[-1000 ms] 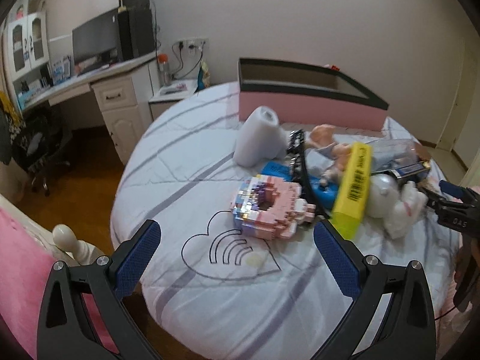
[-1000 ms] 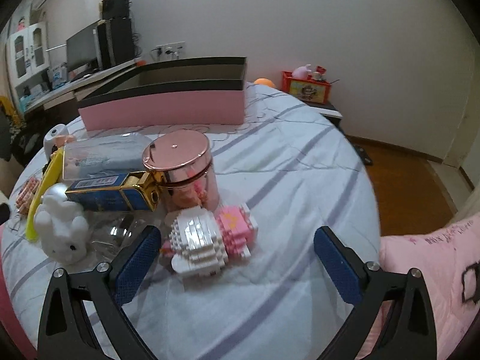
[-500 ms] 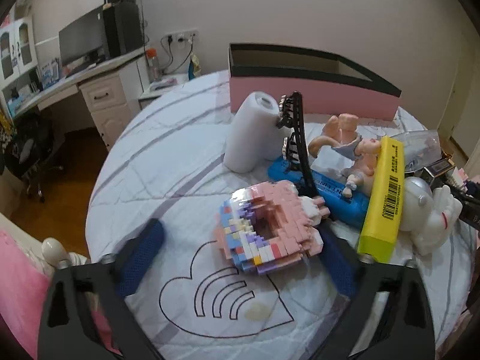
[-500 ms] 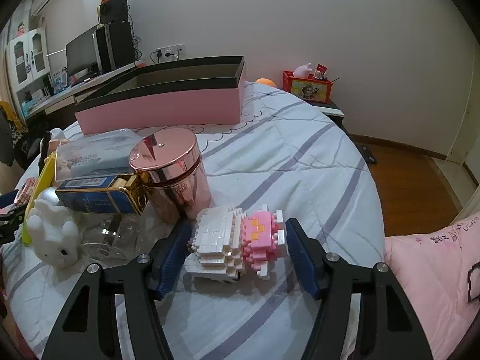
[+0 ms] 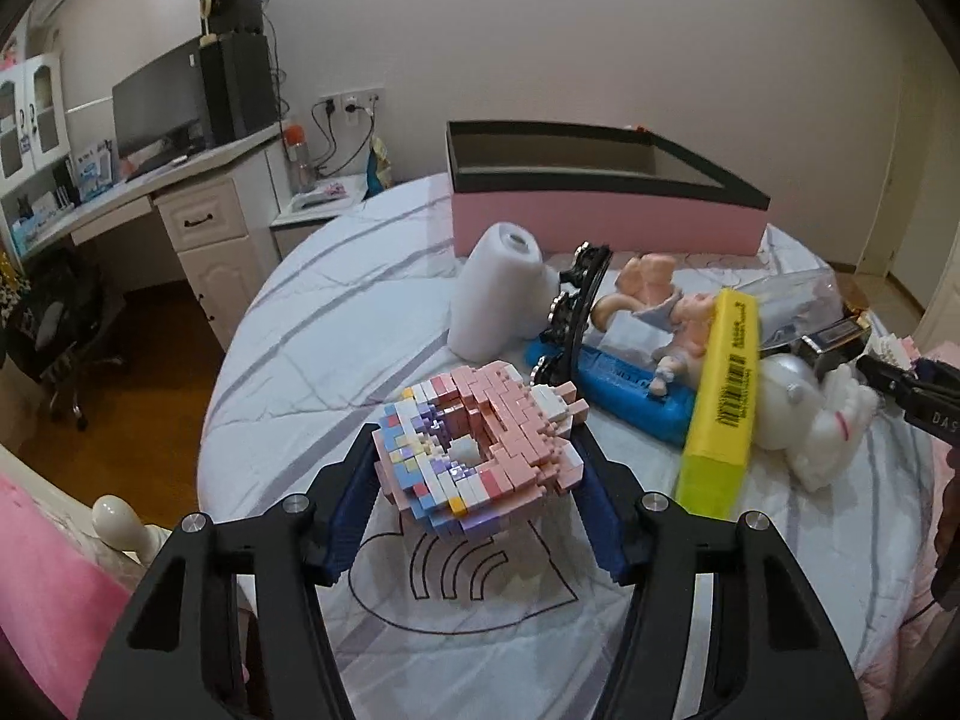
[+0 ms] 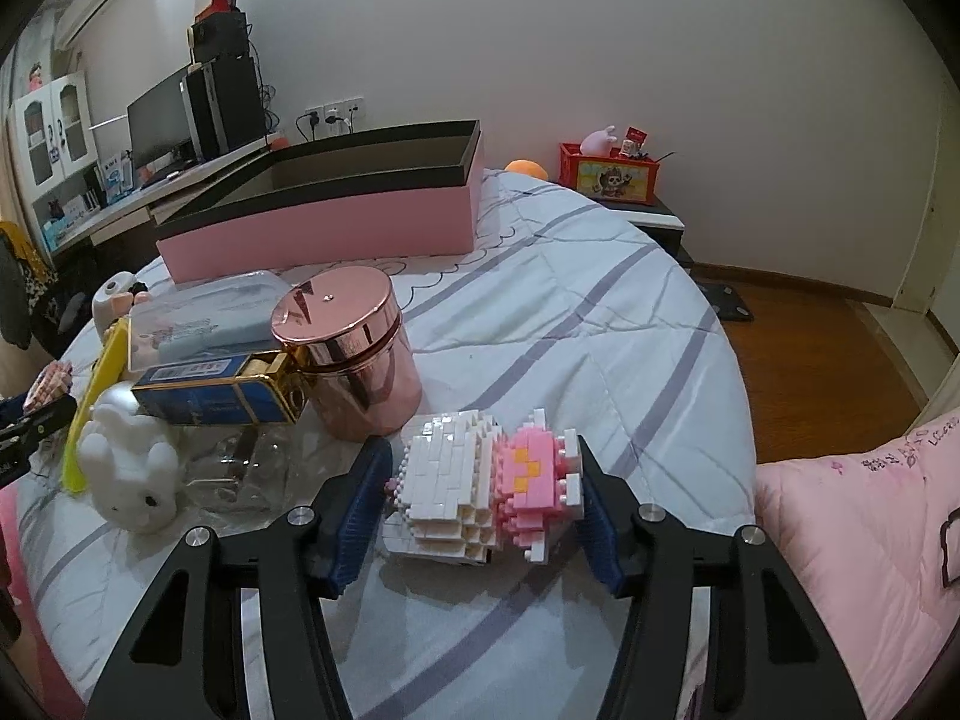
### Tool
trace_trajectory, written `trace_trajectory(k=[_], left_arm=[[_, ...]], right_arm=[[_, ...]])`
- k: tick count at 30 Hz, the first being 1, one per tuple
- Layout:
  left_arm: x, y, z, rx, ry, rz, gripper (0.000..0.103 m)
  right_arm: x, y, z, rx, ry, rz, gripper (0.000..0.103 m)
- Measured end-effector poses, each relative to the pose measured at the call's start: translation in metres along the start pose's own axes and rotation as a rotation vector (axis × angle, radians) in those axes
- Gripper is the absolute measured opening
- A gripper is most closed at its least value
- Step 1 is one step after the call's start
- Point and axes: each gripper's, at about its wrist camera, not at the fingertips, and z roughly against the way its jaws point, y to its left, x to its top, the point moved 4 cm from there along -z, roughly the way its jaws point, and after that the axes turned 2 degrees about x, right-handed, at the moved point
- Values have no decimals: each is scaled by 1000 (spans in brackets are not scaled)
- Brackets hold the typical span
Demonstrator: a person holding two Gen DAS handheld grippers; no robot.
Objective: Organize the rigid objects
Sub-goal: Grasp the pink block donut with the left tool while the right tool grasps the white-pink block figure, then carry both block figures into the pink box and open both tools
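While both pairs of jaws have just been closing, each now has a brick toy between its blue ribbed pads. The left gripper (image 5: 477, 480) clamps the pink brick donut (image 5: 474, 450), a studded ring with pastel blue, lilac and white blocks, near the front edge of the round bed (image 5: 336, 324); a second ago it lay clear ahead of wide-spread jaws. The right gripper (image 6: 480, 495) pinches the white-and-pink brick figure (image 6: 480, 480), knobbly and stepped, at the bed's front, just before the glossy rose-gold canister (image 6: 351, 354). That toy too sat loose between open jaws before. Behind the donut lie a matte white cylinder (image 5: 498, 294), a blue tube (image 5: 630, 396), a long yellow box (image 5: 723, 408) and a smooth white rabbit figure (image 5: 834, 426). At the bed's far edge stands the pink box (image 5: 606, 219), dark-rimmed and open-topped.
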Motion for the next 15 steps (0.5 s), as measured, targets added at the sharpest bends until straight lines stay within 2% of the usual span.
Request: trace_trajectory(k=[9,15], left_arm=[[10,-10,19,-28,-33,-16,61],[32,-21,32,-54,-80,-31,61]], right_arm=[[11,1,25,8,-54,-1,59],[32,12,41,36,-106,21,59]])
